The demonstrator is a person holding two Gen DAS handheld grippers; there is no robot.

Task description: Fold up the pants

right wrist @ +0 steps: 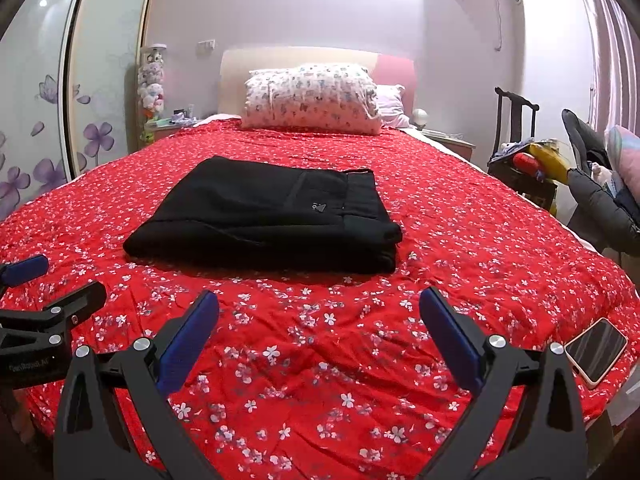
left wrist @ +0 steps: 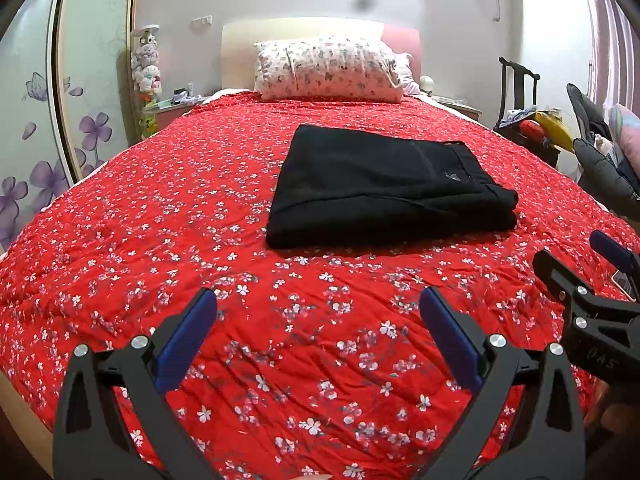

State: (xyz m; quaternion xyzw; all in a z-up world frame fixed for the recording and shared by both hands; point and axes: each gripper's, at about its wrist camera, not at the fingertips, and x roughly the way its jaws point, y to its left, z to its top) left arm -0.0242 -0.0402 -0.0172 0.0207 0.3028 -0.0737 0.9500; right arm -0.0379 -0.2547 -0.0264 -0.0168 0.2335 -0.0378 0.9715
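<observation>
The left claw point(left wrist: 318, 334) stands with its blue pads spread wide and nothing between them, hovering over bare red floral bedspread point(left wrist: 120, 240) at the foot end of the bed. The right claw point(right wrist: 319, 334) is likewise spread and empty, close beside the left one.

Straight ahead of both claws, toward the pillow point(right wrist: 312, 98), lie the black pants point(right wrist: 264, 216). They rest flat on the bedspread as a compact stacked rectangle, well apart from either claw. The long axis of that rectangle runs across the bed, crosswise to the line of reach. The waistband end, with its small logo, lies to the right; the smooth fold edge lies to the left.

In the left wrist view the pants sit a little right of centre, and in the right wrist view a little left, so they lie about midway between the claws and neither is clearly nearer. By the look of the neat stack, the folding seems done or nearly done.

A phone point(right wrist: 596, 350) lies on the bedspread right of the pants, near the bed's edge.
</observation>
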